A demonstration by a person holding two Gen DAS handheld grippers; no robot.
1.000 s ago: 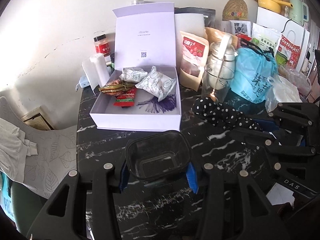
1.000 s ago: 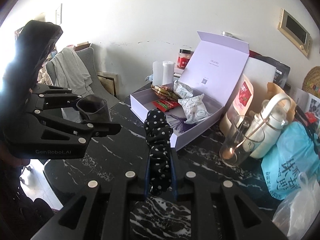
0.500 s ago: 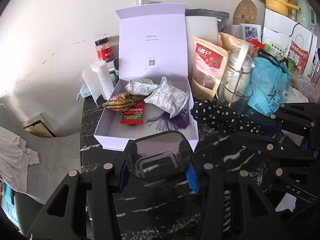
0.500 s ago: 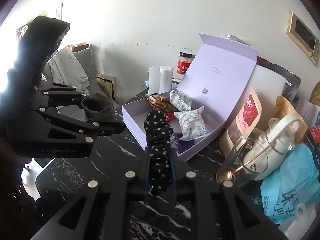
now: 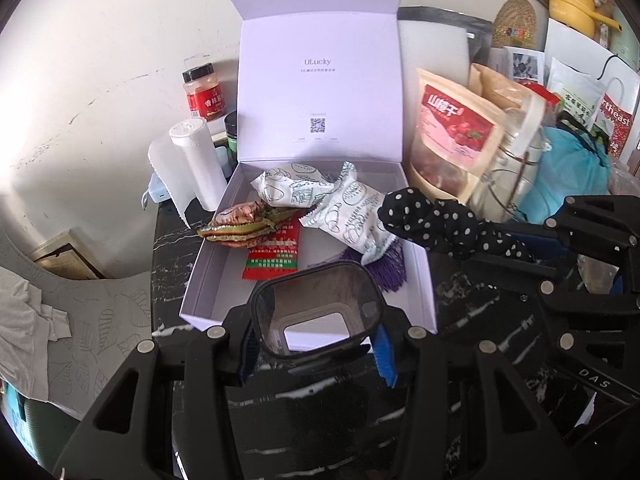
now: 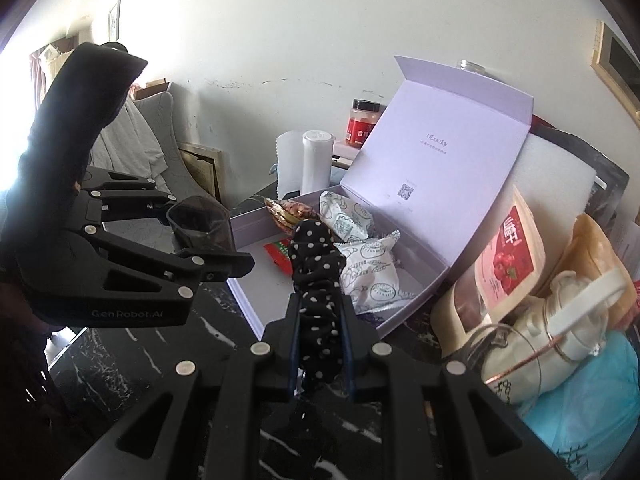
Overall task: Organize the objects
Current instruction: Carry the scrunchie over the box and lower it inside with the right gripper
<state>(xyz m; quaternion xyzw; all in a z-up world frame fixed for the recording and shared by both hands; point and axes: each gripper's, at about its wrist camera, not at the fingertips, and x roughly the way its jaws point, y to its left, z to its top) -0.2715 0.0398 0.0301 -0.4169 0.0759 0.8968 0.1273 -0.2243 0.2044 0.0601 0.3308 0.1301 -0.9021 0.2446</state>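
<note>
On the black marble table [image 5: 460, 304] stands an open lavender box [image 5: 218, 280], lid upright. It holds white snack packets [image 5: 348, 216], a red sachet [image 5: 276, 258], a brown-green packet [image 5: 244, 226] and a purple tassel [image 5: 386, 266]. My left gripper [image 5: 316, 344] is shut on a small smoky clear container [image 5: 316, 308], held over the box's front wall. My right gripper [image 6: 320, 320] is shut on a black polka-dot scrunchie [image 6: 316, 264], whose end hangs over the box's right edge. The right wrist view shows the left gripper [image 6: 212, 252] and its container [image 6: 200, 222] at the box's near left corner.
Behind the box on its left stand a paper roll [image 5: 196, 164] and a red-lidded jar [image 5: 202, 92]. Crowding its right are a red snack pouch [image 5: 452, 140], a glass mug [image 5: 508, 176] and a blue bag [image 5: 572, 172]. A grey chair [image 5: 80, 320] is left of the table.
Both grippers have moved toward the box with their loads. The container now sits over the box's front wall, and the scrunchie's end reaches over its right edge.
</note>
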